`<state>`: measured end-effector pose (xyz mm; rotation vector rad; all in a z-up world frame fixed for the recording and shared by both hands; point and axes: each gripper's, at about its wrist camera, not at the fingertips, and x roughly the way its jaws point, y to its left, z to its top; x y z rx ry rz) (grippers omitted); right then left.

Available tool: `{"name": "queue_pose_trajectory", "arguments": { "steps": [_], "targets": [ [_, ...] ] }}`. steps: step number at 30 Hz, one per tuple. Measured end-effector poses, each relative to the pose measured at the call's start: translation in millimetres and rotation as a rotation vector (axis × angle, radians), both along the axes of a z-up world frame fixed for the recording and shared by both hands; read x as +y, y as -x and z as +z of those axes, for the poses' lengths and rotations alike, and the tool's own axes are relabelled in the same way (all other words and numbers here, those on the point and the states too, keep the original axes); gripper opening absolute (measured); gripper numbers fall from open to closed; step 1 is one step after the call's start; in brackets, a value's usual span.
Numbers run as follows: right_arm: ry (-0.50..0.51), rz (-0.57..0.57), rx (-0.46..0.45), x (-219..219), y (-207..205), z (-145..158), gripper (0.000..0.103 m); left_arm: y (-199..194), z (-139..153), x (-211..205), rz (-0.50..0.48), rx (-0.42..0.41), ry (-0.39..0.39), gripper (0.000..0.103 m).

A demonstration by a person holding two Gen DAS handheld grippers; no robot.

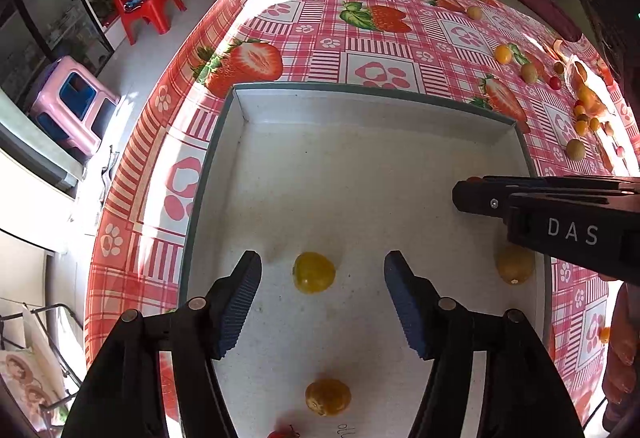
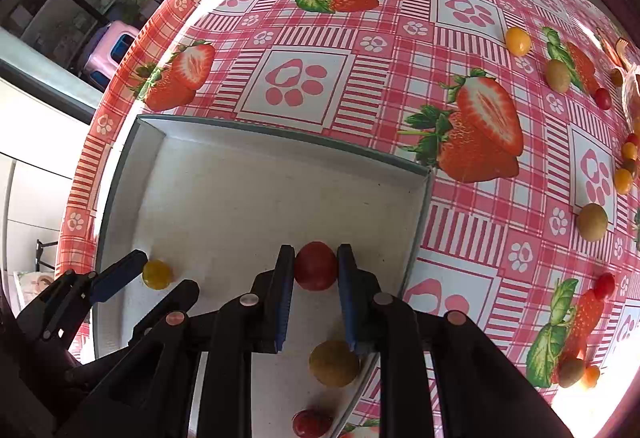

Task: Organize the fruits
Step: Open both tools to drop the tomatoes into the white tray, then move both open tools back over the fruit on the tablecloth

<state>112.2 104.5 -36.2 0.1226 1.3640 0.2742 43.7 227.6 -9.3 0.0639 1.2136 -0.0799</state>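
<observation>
A shallow white box (image 1: pixel 360 94) with a grey-green rim lies on the strawberry-print tablecloth. My left gripper (image 1: pixel 323 261) is open low over the box floor. A yellow cherry tomato (image 1: pixel 314 272) lies between its fingers, touching neither pad. My right gripper (image 2: pixel 316 252) is shut on a red cherry tomato (image 2: pixel 316 266) just above the floor of the box (image 2: pixel 280 134), near its right wall. The right gripper (image 1: pixel 464 194) also shows from the side in the left wrist view. The left gripper's finger (image 2: pixel 120 274) stands beside the yellow tomato (image 2: pixel 157 274).
More fruit lies in the box: an orange-yellow one (image 1: pixel 328 396), a yellowish-brown one (image 2: pixel 334 363) and a red one (image 2: pixel 312 423). Several loose small fruits (image 2: pixel 592 222) are scattered over the cloth to the right. The table edge curves off at the left, with stools (image 1: pixel 76 106) on the floor.
</observation>
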Motion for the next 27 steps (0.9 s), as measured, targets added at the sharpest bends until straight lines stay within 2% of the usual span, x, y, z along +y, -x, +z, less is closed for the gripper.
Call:
{"name": "queue_pose_trajectory", "arguments": {
  "steps": [3,4,5,7,9,13,18,27],
  "targets": [
    [-0.018,0.000,-0.002,-1.1,-0.5,2.0,0.032,0.3,0.9,-1.0,-0.004,0.008,-0.011,0.065],
    [-0.026,-0.003,-0.007,-2.2,-0.3,4.3,0.041,0.8,2.4,-0.7,-0.003,0.005,-0.012,0.065],
    [-0.049,-0.007,-0.014,-4.1,0.4,7.7,0.045,1.4,4.0,-0.4,-0.001,0.002,-0.013,0.065],
    [-0.097,-0.016,-0.034,-8.0,2.4,16.7,0.064,3.1,7.3,-0.6,-0.001,-0.001,-0.015,0.065],
    [-0.107,-0.028,-0.068,-14.5,5.7,29.1,0.079,5.6,11.5,-1.6,-0.002,-0.005,-0.023,0.065],
    [-0.121,-0.051,-0.094,-29.7,14.5,47.0,0.080,13.3,22.0,-9.1,-0.021,-0.016,-0.026,0.065],
    [-0.086,-0.096,-0.109,-66.6,34.6,62.5,0.080,28.3,34.6,-30.4,-0.065,-0.026,-0.020,0.065],
    [0.013,-0.214,-0.033,-149.0,115.4,61.2,0.080,71.8,56.3,-87.9,-0.183,-0.022,0.018,0.065]
  ]
}}
